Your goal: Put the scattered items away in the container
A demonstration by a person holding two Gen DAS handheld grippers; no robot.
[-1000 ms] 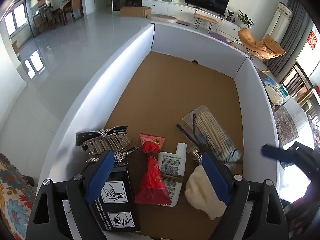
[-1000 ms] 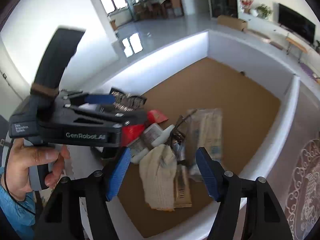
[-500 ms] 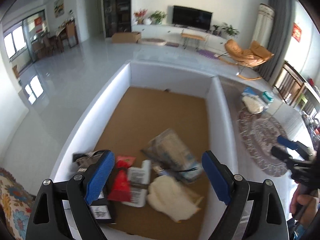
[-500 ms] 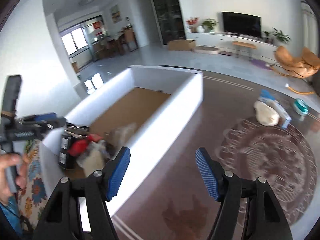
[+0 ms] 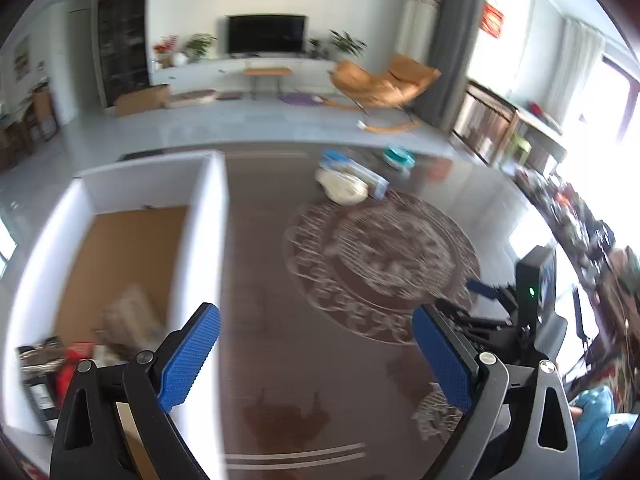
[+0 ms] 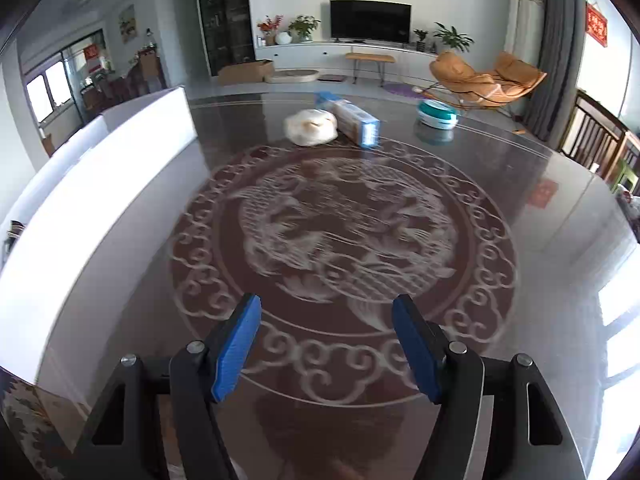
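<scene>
The white-walled container (image 5: 206, 216) with a cardboard floor lies left of my left gripper (image 5: 314, 320); its jaws are opening with nothing between them. Blurred items lie in its near end, among them a red packet (image 5: 66, 376) and a swab bag (image 5: 128, 320). On the dark table a cream cloth bundle (image 6: 312, 126), a blue-and-tan box (image 6: 356, 120) and a teal round tin (image 6: 436, 114) sit far ahead of my right gripper (image 6: 326, 304), which is open and holds nothing. The container's wall (image 6: 120, 184) stands to its left.
The glossy dark table bears a large white round ornament (image 6: 340, 232). My right gripper's body (image 5: 500, 312) and a person's blue sleeve (image 5: 600, 412) show at the right of the left wrist view. A patterned cloth (image 6: 24, 412) hangs past the near left corner.
Both grippers swung right, away from above the container and out over the dark table. The left jaws stand a little wider. The items inside the container have not moved.
</scene>
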